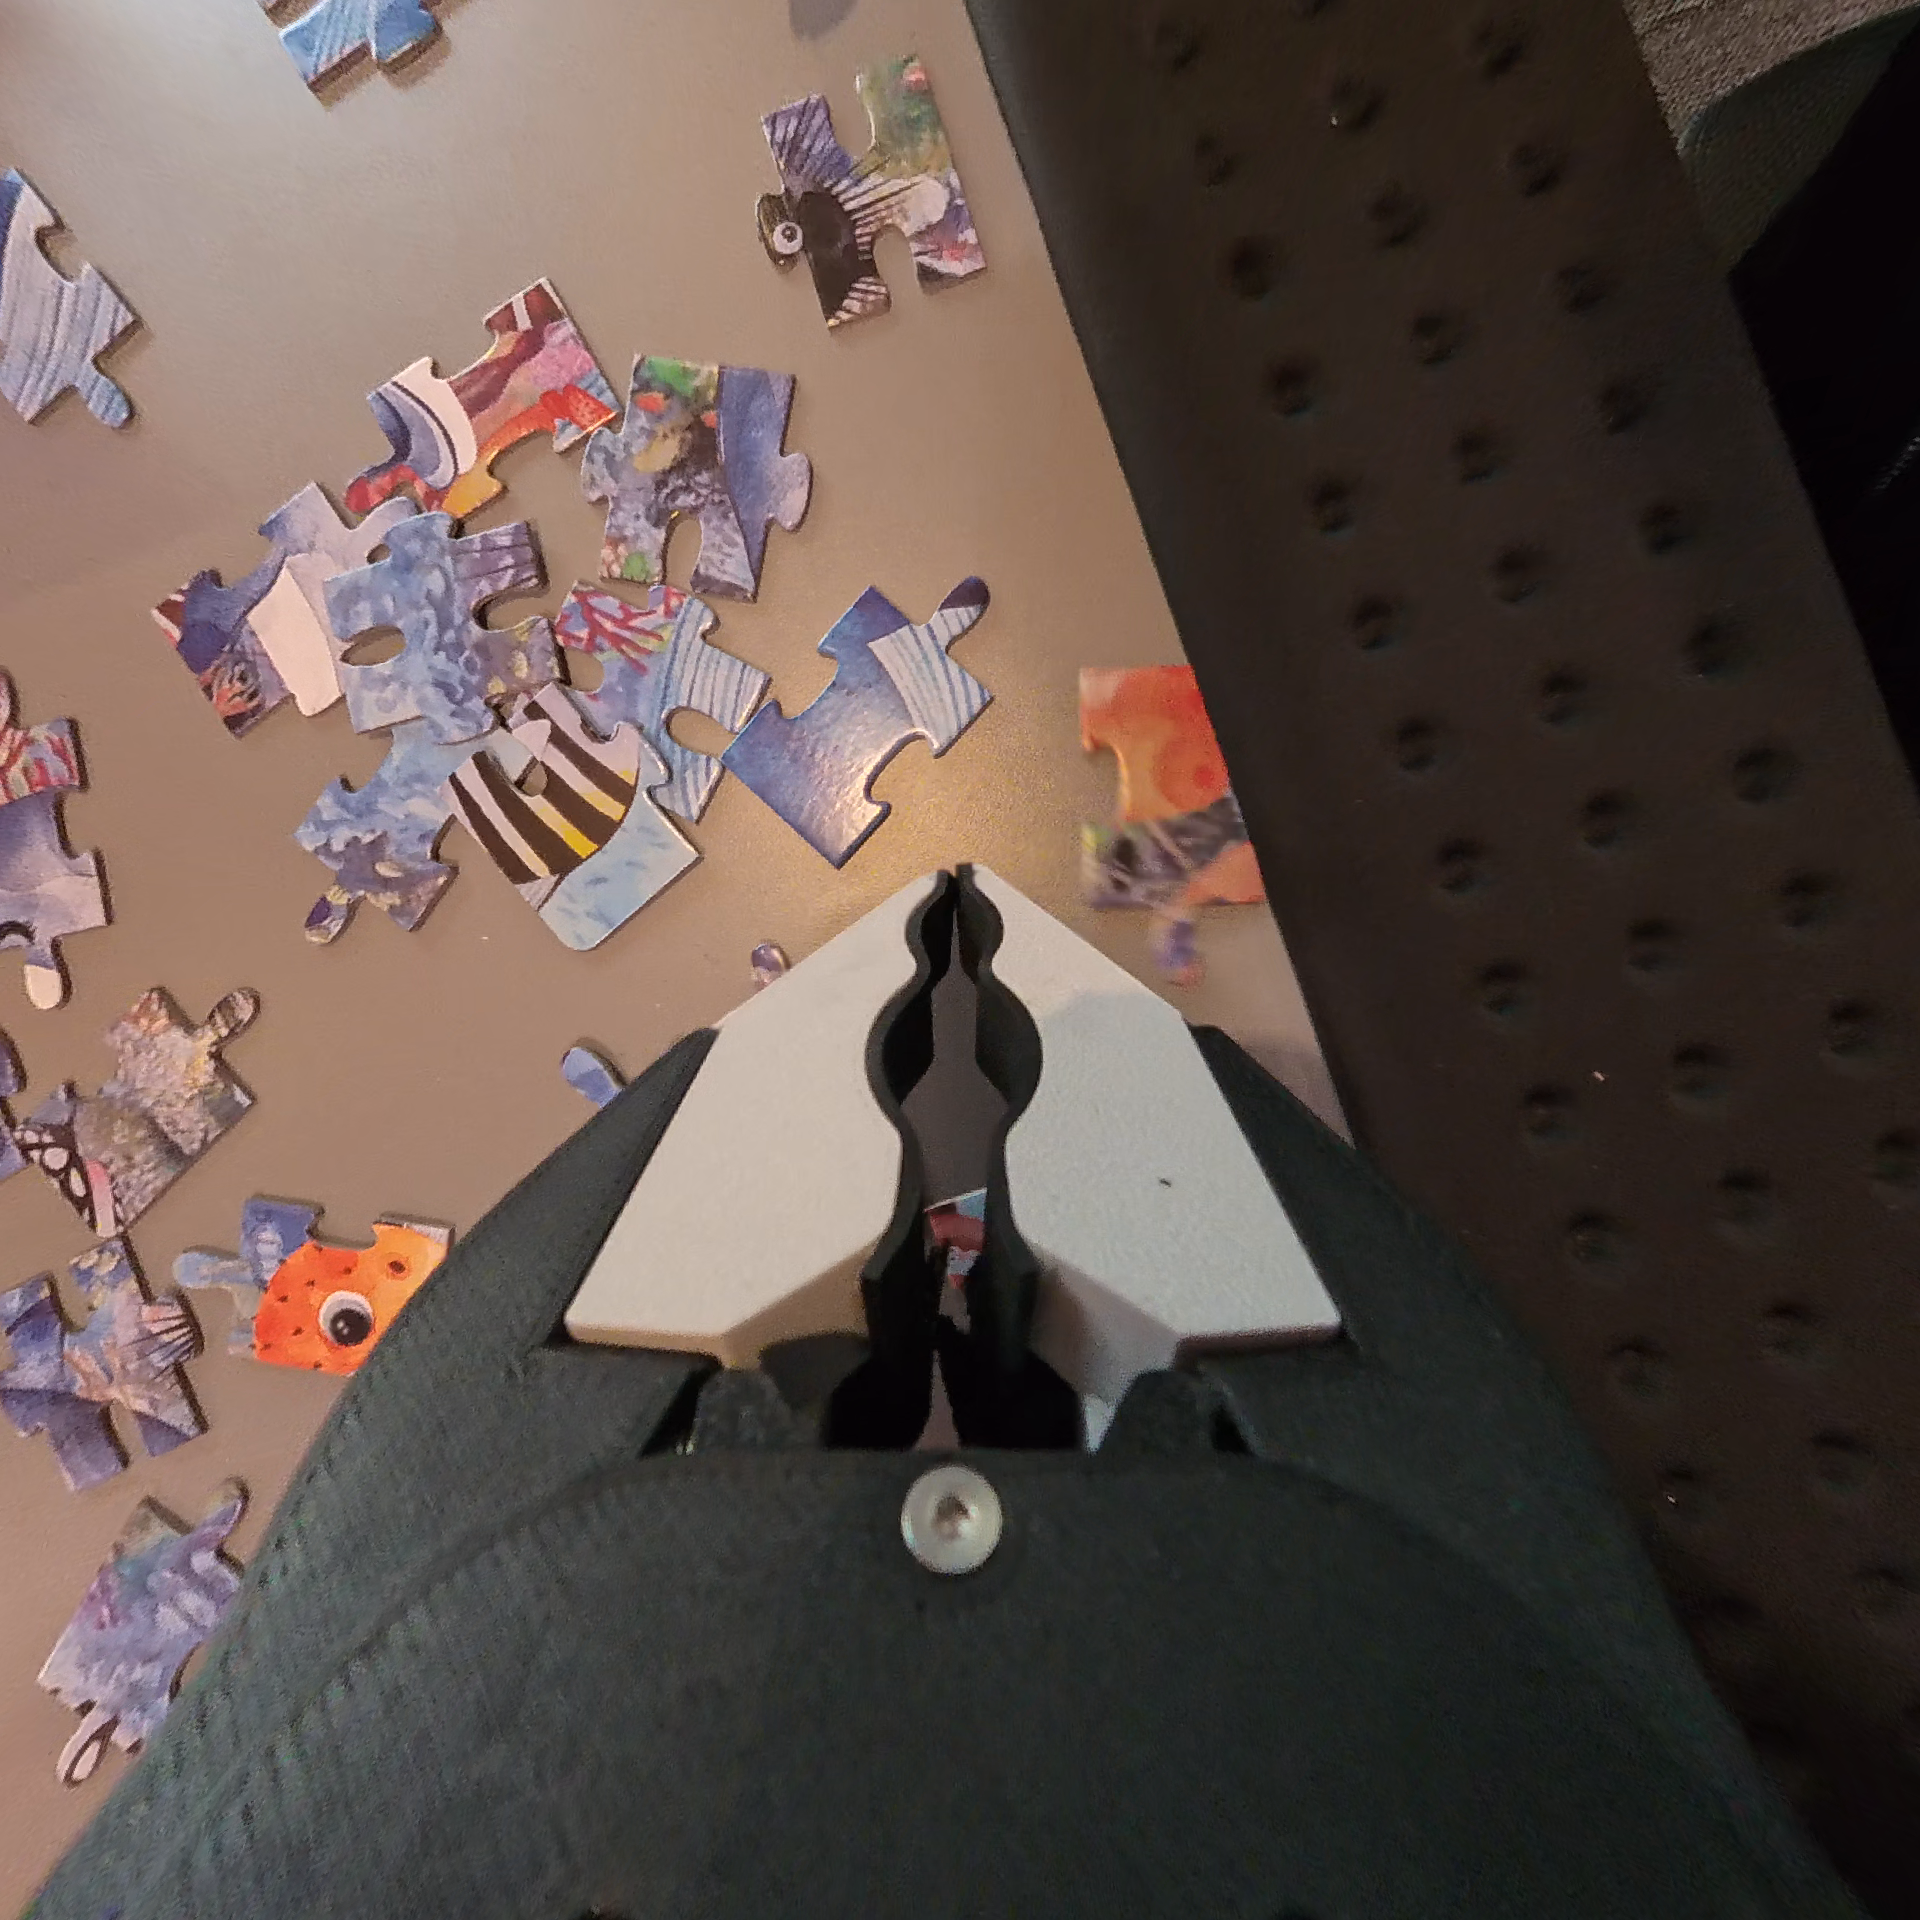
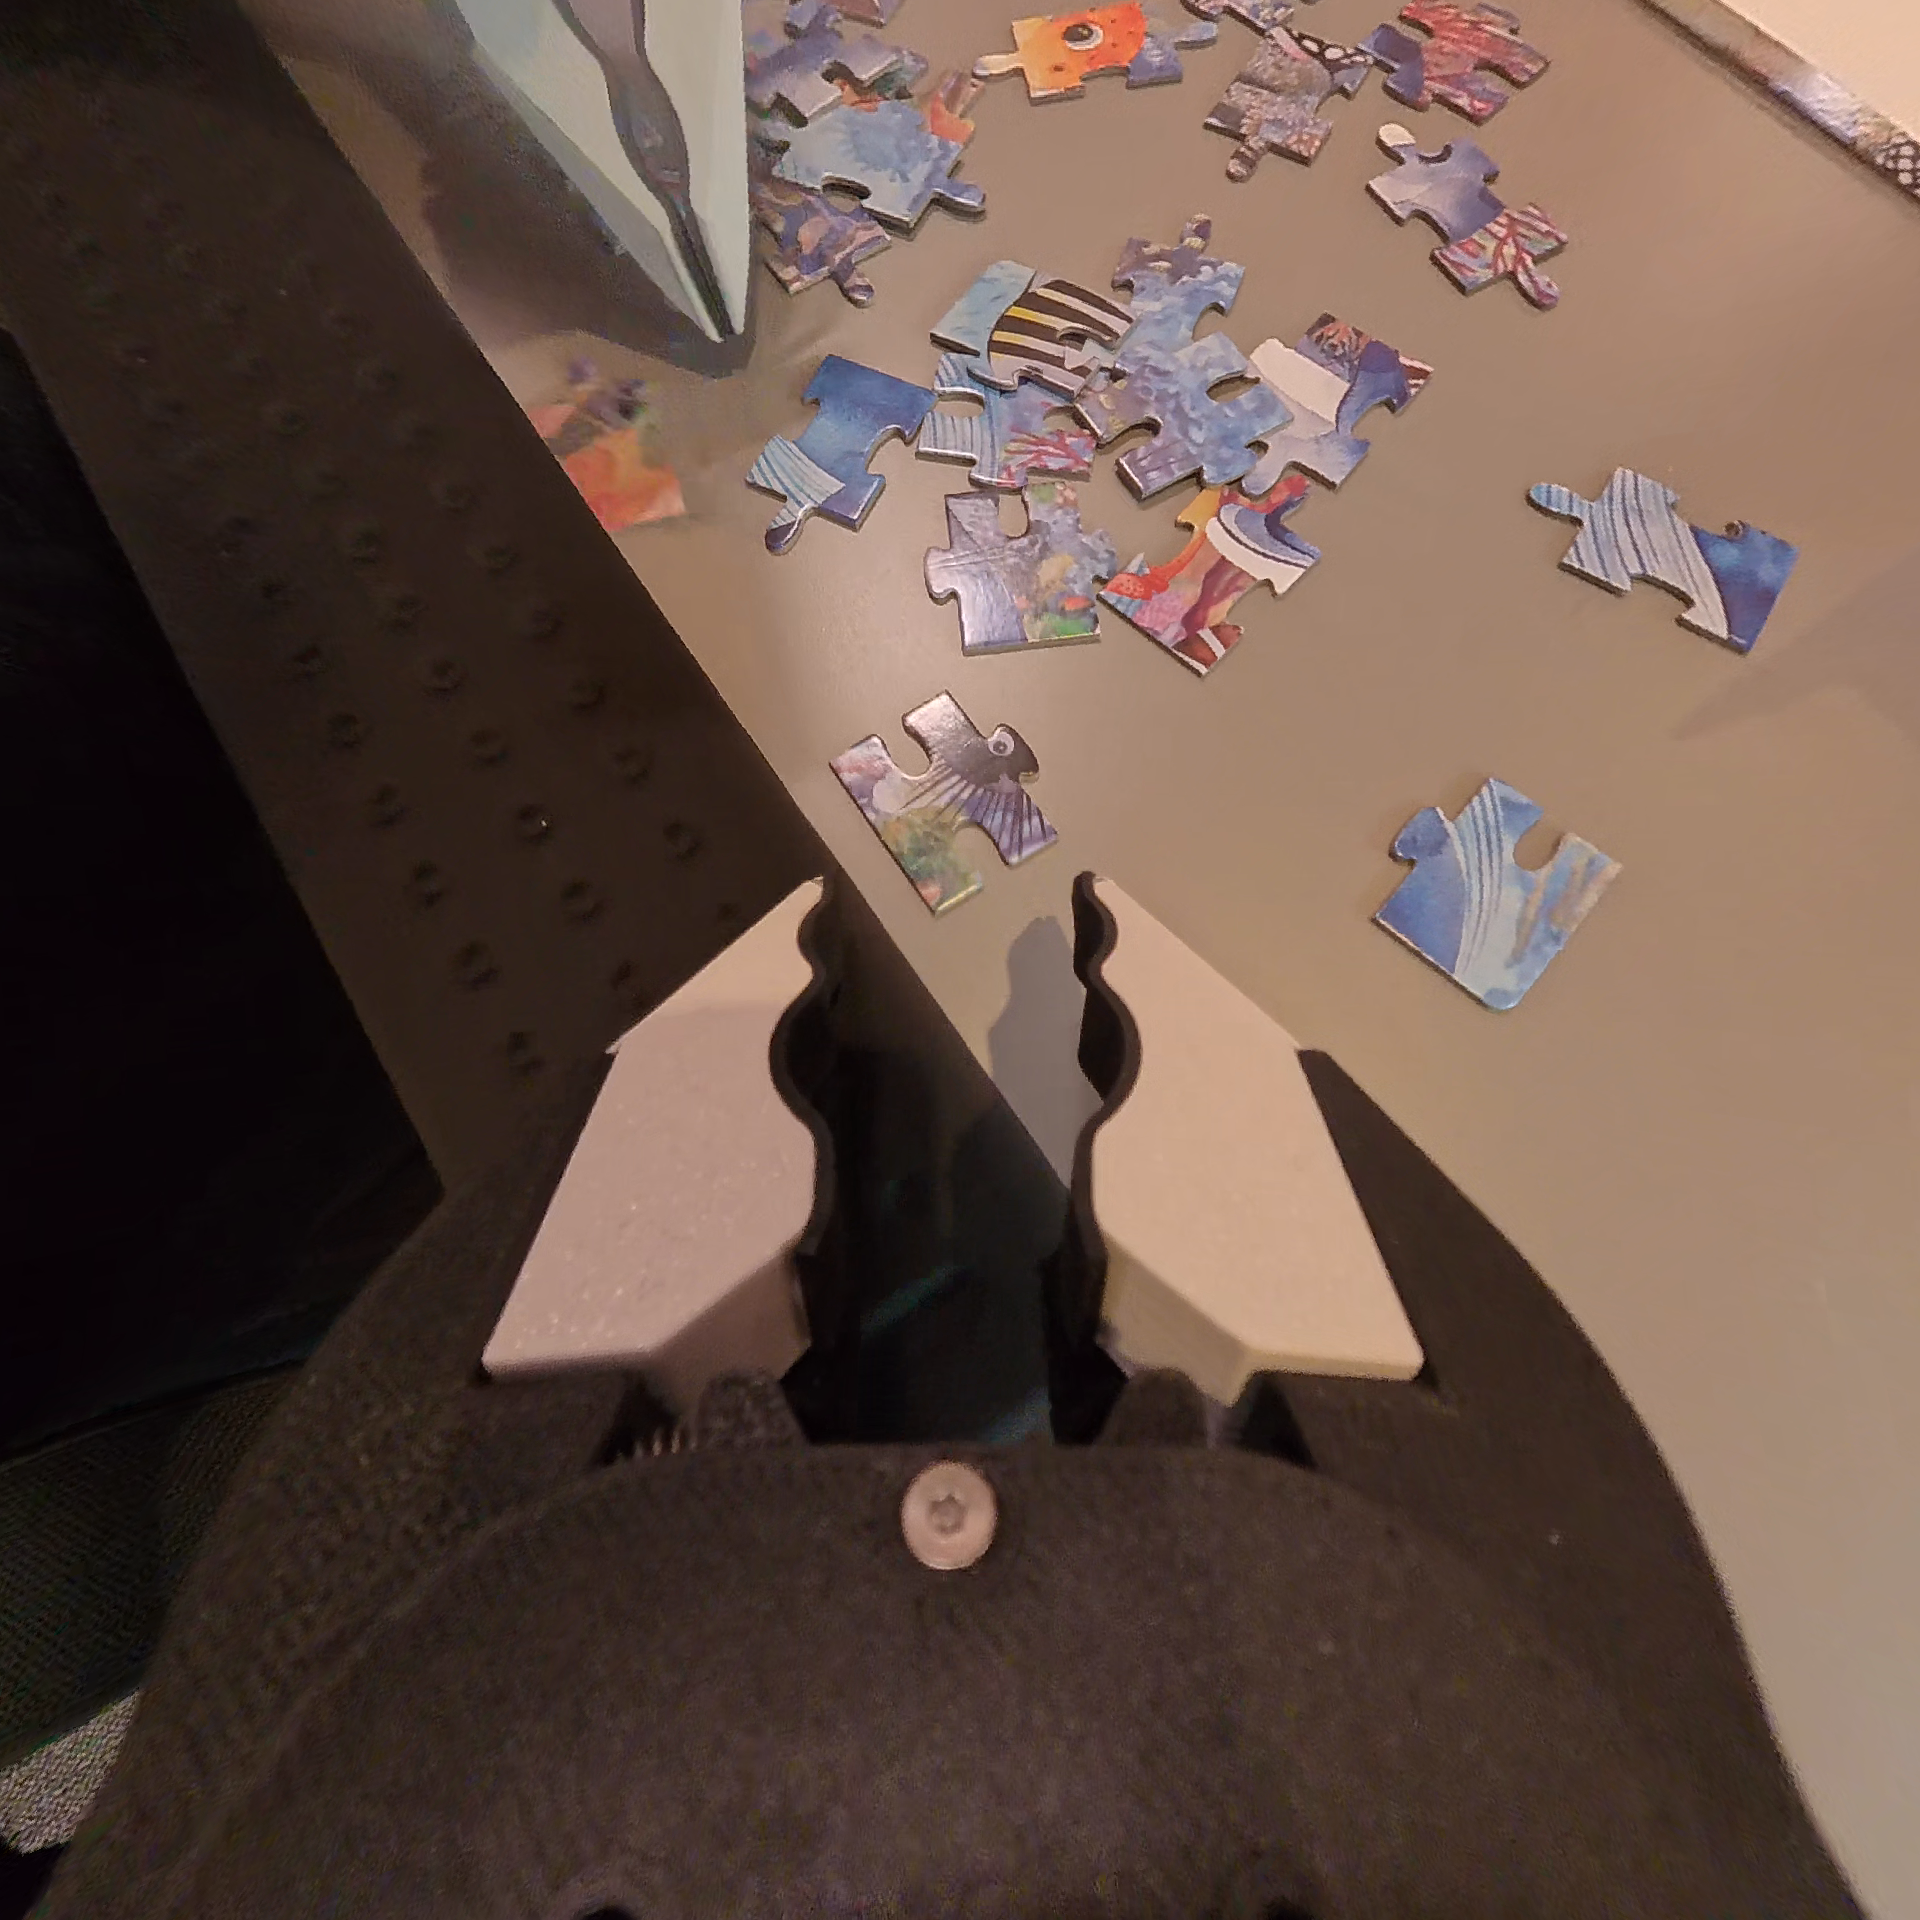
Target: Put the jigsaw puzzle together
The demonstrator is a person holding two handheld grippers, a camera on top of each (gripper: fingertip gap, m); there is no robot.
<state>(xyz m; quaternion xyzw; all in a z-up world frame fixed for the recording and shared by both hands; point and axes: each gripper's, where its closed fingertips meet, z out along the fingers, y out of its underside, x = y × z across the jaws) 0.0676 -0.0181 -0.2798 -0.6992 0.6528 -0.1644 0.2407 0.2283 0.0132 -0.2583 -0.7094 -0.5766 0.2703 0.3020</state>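
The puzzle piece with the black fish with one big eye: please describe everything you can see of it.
The black fish piece is flat cardboard, printed side up, showing a dark fish with one white eye and striped purple fins, with pale and green coral at one end. It has knobs and notches on its sides. It lies alone on the grey table, close to the dark dimpled border strip, touching no other piece, just ahead of the open right tool.

Warm, dim indoor light falls on the grey table [image 1: 343, 281], leaving a soft glare patch near the blue puzzle piece [image 1: 857, 722], while the orange piece [image 1: 1158, 790] by the table's edge is motion-blurred and wide-angle distortion bends both views' edges.
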